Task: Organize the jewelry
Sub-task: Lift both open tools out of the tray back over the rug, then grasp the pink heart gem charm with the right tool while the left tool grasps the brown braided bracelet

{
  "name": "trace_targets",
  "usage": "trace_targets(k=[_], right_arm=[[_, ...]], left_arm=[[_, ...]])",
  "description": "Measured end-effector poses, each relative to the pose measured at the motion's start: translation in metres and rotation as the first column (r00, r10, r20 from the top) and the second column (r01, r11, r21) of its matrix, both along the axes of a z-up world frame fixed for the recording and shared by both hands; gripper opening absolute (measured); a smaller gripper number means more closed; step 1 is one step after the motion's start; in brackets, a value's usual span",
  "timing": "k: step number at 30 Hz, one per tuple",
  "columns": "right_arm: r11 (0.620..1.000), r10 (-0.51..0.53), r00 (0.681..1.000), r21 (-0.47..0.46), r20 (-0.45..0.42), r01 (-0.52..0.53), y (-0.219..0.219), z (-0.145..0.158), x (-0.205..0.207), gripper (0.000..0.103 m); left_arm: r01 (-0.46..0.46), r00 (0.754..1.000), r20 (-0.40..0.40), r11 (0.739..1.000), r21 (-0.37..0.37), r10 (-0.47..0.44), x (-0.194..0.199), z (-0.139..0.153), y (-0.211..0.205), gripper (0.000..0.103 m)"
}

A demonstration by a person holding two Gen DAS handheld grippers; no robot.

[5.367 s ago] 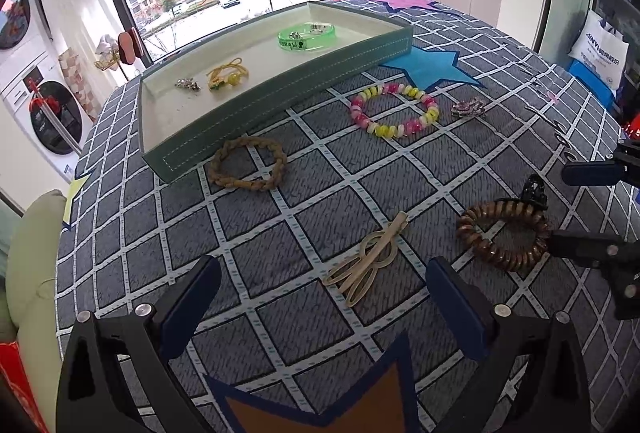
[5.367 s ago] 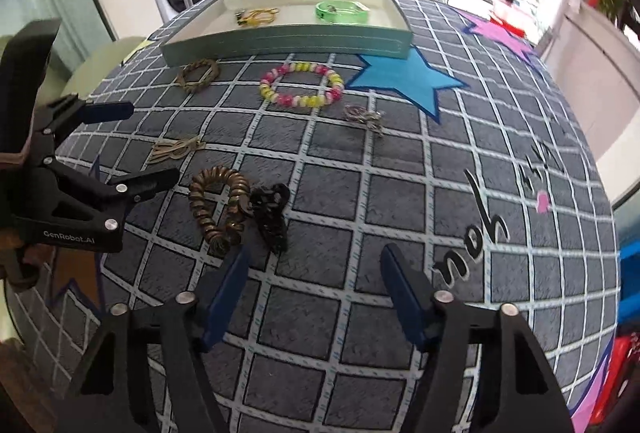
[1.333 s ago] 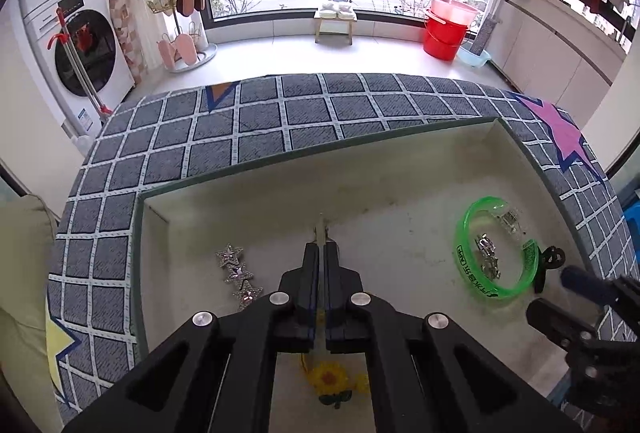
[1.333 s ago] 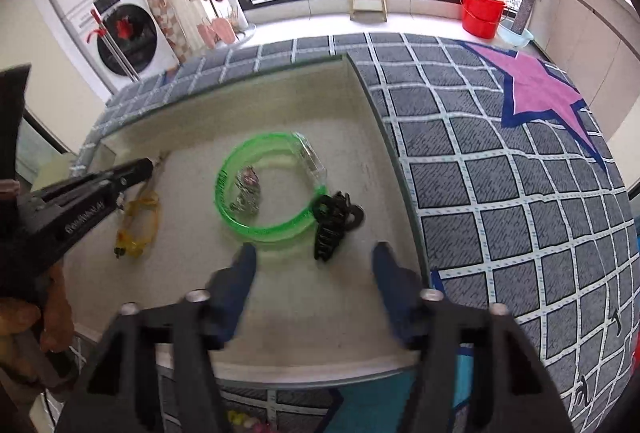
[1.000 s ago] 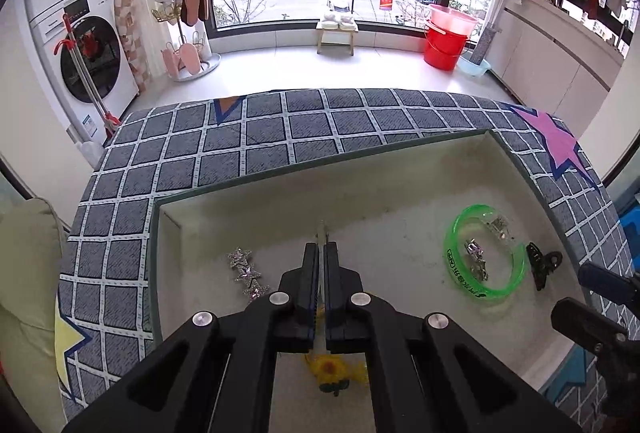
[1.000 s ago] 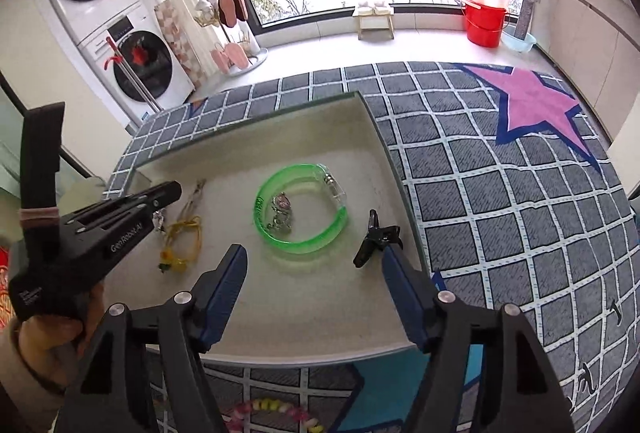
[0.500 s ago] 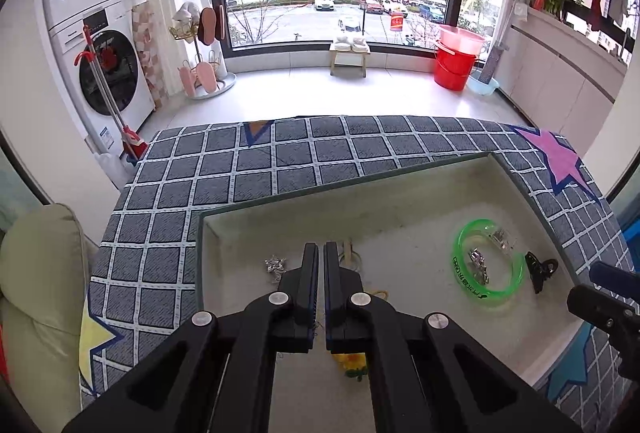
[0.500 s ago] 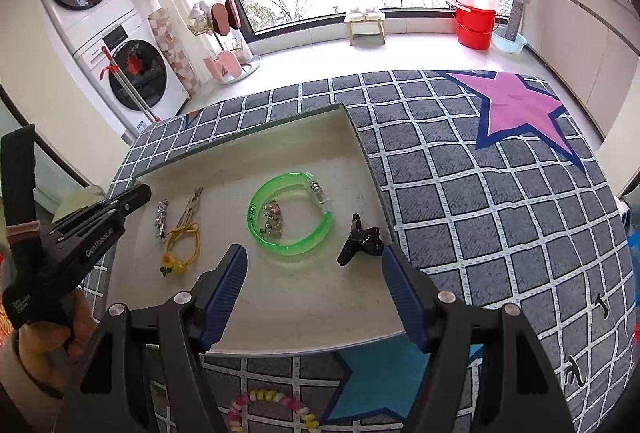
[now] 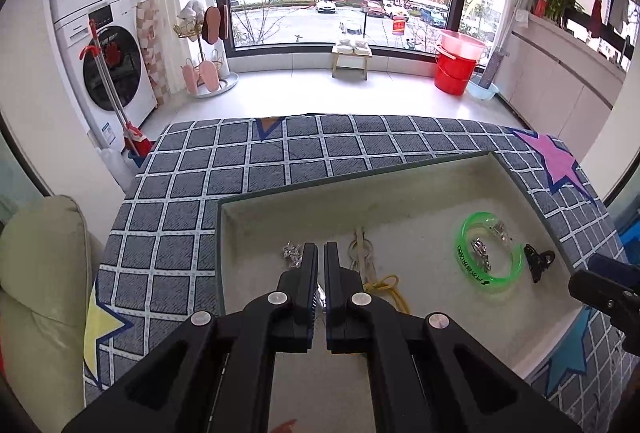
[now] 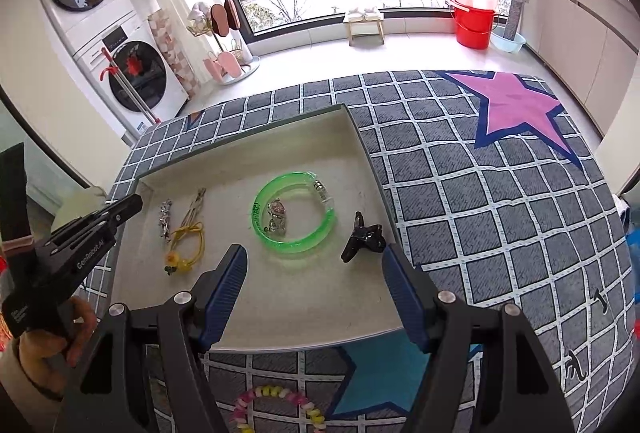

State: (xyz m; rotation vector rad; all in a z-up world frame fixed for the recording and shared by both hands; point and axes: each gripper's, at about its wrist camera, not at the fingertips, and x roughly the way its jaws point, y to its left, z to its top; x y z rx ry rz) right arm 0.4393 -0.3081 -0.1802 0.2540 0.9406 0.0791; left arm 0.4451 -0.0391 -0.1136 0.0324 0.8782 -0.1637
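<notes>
A green-rimmed tray [image 10: 356,129] [image 9: 360,177] lies on the checked cloth. In it lie a green bangle [image 10: 294,217] [image 9: 488,259] with a small charm inside, a black claw clip [image 10: 362,237] [image 9: 536,261], a gold hair clip [image 10: 194,207] [image 9: 360,251], a yellow flower tie [image 10: 188,241] and a silver star clip [image 10: 165,219] [image 9: 292,253]. My left gripper [image 9: 320,253] [image 10: 134,203] is shut and empty, above the tray's left end. My right gripper [image 10: 314,261] is open and empty, above the tray's near edge.
A pastel bead bracelet [image 10: 276,405] lies on the cloth in front of the tray, beside a blue star patch [image 10: 384,369]. A pink star patch [image 10: 516,105] lies at the far right. A cushion [image 9: 36,273] sits left of the table.
Both grippers have pulled back and up from the tray. The gold hair clip, earlier held in the left gripper, now lies in the tray. The black clip lies where the right gripper let go.
</notes>
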Motion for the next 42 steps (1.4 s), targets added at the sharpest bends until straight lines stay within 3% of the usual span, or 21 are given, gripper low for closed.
trace_targets(k=[1, 2, 3, 7, 13, 14, 15, 18, 22, 37, 42], right_arm=[[1.000, -0.001, 1.000, -0.001, 0.002, 0.001, 0.000, 0.000, 0.000, 0.075], [1.000, -0.002, 1.000, -0.002, 0.004, 0.002, 0.000, 0.001, 0.000, 0.078], [1.000, -0.003, 1.000, -0.003, 0.007, 0.003, 0.001, 0.001, -0.001, 0.080], [1.000, -0.005, 1.000, 0.000, 0.019, 0.005, 0.001, 0.004, -0.003, 0.080], [1.000, -0.005, 1.000, 0.005, 0.031, 0.005, 0.001, 0.008, -0.005, 0.085], [1.000, -0.001, 0.999, 0.001, 0.033, 0.001, 0.001, 0.009, -0.006, 0.090], [1.000, -0.001, 0.999, -0.006, 0.040, 0.001, 0.003, 0.009, -0.007, 0.102], [1.000, -0.004, 0.995, -0.003, 0.102, 0.004, 0.005, 0.014, -0.015, 0.103], [1.000, 0.016, 0.994, -0.001, 0.106, -0.016, 0.009, 0.015, -0.022, 0.103], [0.998, 0.064, 0.998, 0.000, 0.010, -0.064, 0.001, 0.010, -0.088, 0.103], [0.998, 0.060, 0.998, 0.007, -0.031, -0.060, -0.004, -0.007, -0.113, 0.103]], left_arm=[[0.000, 1.000, 0.007, 1.000, -0.001, 0.000, -0.002, 0.001, 0.001, 0.020], [0.002, 1.000, 0.013, 1.000, -0.001, -0.002, -0.003, 0.002, 0.002, 0.038], [0.006, 1.000, 0.010, 1.000, 0.002, -0.006, -0.004, 0.003, 0.001, 0.103], [0.005, 0.999, 0.052, 1.000, 0.006, -0.005, 0.006, -0.016, -0.004, 0.103], [-0.021, 1.000, 0.022, 1.000, 0.000, 0.021, 0.026, -0.049, -0.008, 0.103], [-0.030, 0.999, 0.025, 0.999, 0.009, 0.030, 0.028, -0.054, -0.009, 0.103], [-0.042, 0.998, 0.037, 0.999, 0.026, 0.041, 0.028, -0.060, -0.011, 0.103], [-0.060, 0.996, 0.070, 0.996, 0.062, 0.055, 0.027, -0.073, -0.013, 0.103], [-0.057, 0.997, 0.063, 0.996, 0.062, 0.053, 0.026, -0.092, -0.012, 0.103], [-0.009, 0.999, -0.047, 1.000, -0.018, 0.008, -0.043, -0.140, -0.010, 0.103], [-0.023, 0.996, -0.090, 0.999, -0.024, 0.020, -0.068, -0.136, -0.006, 0.103]])
